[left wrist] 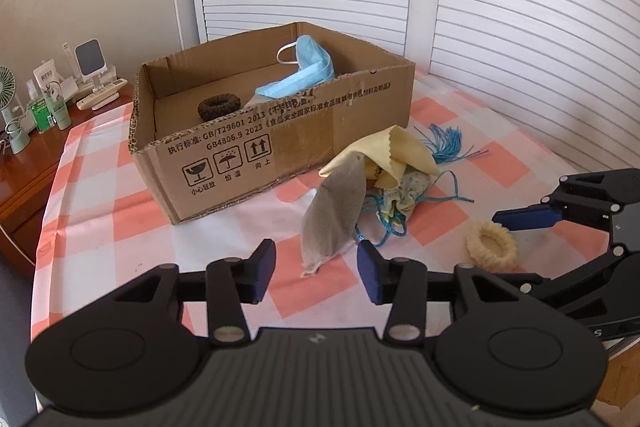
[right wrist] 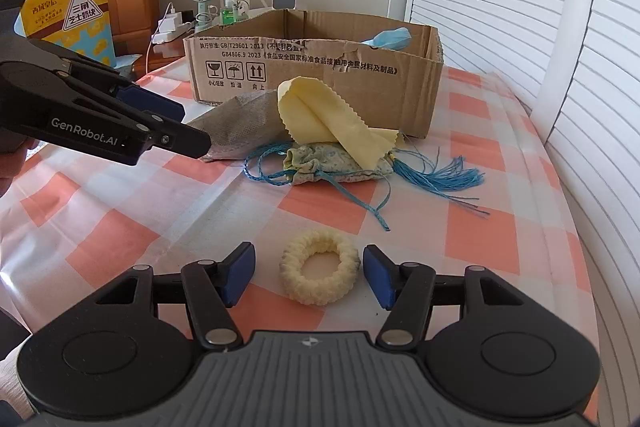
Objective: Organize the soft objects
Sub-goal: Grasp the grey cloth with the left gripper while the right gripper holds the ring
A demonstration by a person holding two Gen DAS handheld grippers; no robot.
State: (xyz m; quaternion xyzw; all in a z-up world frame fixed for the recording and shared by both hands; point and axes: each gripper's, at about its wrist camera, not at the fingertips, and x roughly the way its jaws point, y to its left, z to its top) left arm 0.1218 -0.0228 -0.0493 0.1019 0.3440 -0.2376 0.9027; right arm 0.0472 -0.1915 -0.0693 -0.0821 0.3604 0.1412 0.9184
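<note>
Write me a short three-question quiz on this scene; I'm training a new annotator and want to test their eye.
1. True or false: the brown knitted hair ring lies inside the open cardboard box.
2. Which item sits between the right gripper fingers? A) the cream knitted hair ring B) the blue pleated face mask C) the grey mesh pouch
3. Fill in: the pale yellow zigzag-edged cloth is draped over the small floral drawstring ______.

Key: 1 true; 2 A, though the fingers stand clear of it; 3 bag.
</note>
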